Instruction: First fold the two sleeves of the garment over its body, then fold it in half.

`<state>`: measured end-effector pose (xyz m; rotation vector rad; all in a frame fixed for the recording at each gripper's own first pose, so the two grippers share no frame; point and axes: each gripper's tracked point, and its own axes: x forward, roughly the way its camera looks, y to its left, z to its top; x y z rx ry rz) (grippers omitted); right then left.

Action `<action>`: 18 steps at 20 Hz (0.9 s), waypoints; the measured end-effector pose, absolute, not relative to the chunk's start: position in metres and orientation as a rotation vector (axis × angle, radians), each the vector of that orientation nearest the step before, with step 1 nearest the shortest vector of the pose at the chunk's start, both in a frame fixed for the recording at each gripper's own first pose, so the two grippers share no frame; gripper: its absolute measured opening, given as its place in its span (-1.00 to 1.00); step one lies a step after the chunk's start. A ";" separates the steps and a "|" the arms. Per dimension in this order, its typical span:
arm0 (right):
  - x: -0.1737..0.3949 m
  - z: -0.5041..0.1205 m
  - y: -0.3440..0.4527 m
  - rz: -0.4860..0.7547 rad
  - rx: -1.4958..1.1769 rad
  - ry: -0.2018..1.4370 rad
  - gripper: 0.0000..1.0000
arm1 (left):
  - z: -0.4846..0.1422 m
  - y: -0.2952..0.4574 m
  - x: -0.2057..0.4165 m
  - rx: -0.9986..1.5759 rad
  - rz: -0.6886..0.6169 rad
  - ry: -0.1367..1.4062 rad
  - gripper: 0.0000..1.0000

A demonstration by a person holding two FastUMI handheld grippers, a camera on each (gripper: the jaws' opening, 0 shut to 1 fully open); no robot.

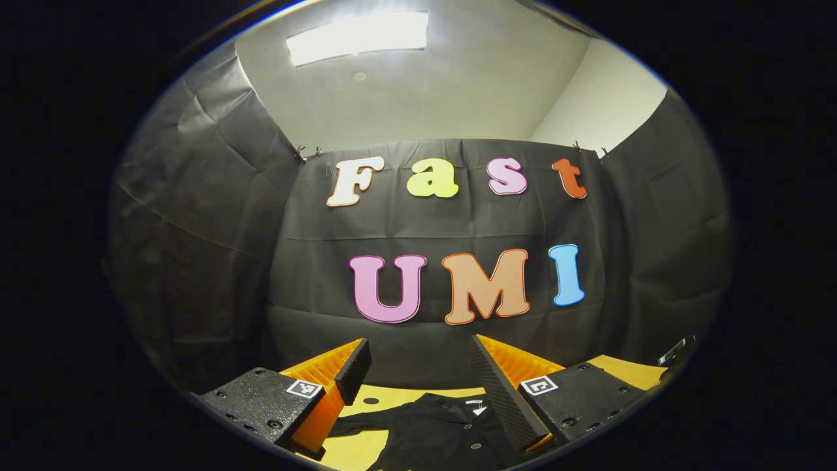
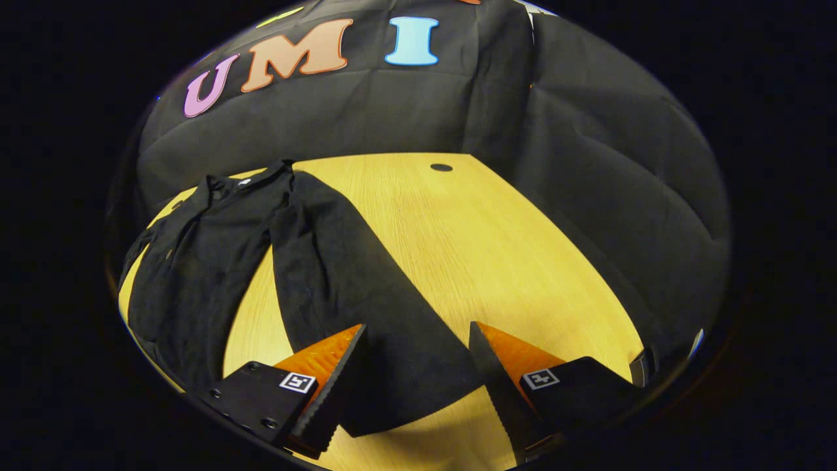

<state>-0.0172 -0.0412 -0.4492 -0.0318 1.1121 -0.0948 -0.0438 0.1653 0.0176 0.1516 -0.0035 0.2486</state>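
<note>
On wood-grain table, matte black garment

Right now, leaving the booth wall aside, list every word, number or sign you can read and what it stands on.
No text can be read.
On the left gripper: black-and-white square markers, patterns and not words.
On the right gripper: square markers of the same kind.
On the garment: a white collar tag, too small to read.

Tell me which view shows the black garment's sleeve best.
The right gripper view: the sleeve lies spread across the table, unfolded, toward the open fingers. The left gripper view catches the garment's collar area.
</note>
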 end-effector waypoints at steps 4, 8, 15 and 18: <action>-0.020 -0.451 -0.046 -0.091 -0.016 1.143 1.00 | 0.019 0.163 -0.044 0.158 0.251 -0.006 0.88; -0.023 -0.457 -0.042 -0.071 0.045 1.174 1.00 | 0.018 0.159 -0.042 0.153 0.245 -0.001 0.93; -0.029 -0.459 -0.015 0.044 -0.027 1.134 -0.36 | 0.017 0.155 -0.042 0.151 0.234 -0.002 0.93; -0.029 -0.457 -0.012 0.043 -0.004 1.146 -0.94 | 0.017 0.158 -0.044 0.151 0.241 -0.001 0.94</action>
